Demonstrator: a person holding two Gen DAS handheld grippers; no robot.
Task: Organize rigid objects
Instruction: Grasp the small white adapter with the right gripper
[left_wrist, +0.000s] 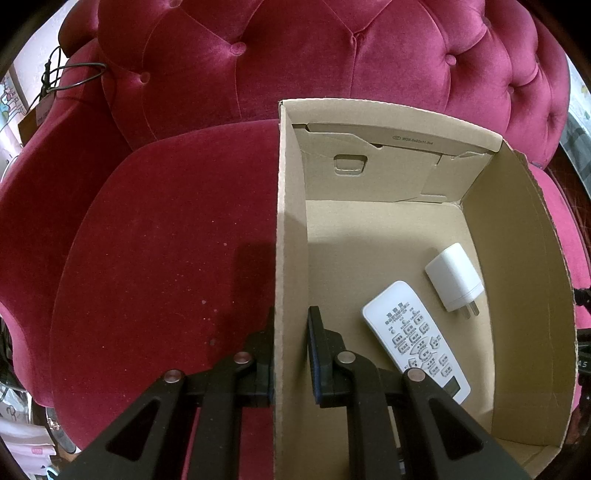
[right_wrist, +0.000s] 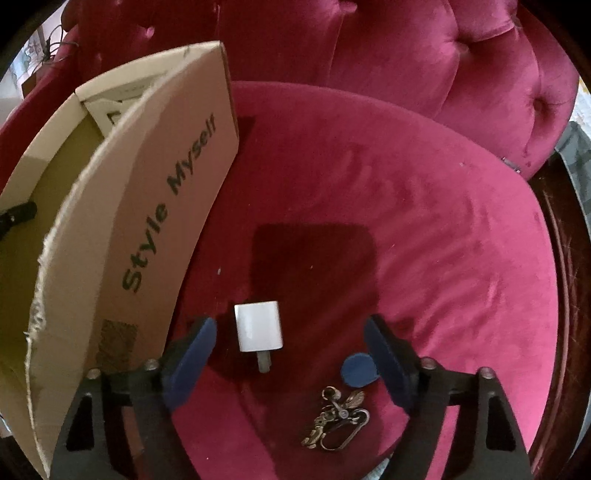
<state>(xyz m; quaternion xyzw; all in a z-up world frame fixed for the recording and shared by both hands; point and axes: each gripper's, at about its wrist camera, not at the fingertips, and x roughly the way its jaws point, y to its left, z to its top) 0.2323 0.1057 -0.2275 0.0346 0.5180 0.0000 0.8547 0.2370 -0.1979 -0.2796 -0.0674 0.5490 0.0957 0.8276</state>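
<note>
An open cardboard box (left_wrist: 388, 221) stands on a red velvet seat. Its floor holds a white remote (left_wrist: 413, 332) and a white plug charger (left_wrist: 454, 277). My left gripper (left_wrist: 291, 332) is shut on the box's left wall, one finger outside and one inside. In the right wrist view the box (right_wrist: 147, 221) stands at the left. My right gripper (right_wrist: 290, 325) is open, low over the seat, with a second white charger (right_wrist: 258, 325) lying between its fingers nearer the left pad, untouched. A blue disc (right_wrist: 358, 371) lies by the right finger, and a brass key ring (right_wrist: 336, 421) lies closer to me.
The seat cushion (right_wrist: 424, 221) is round, with a tufted backrest (left_wrist: 295, 55) curving behind it. A dark cable (left_wrist: 74, 74) hangs over the left armrest. The seat's wooden rim (right_wrist: 561, 258) runs along the right.
</note>
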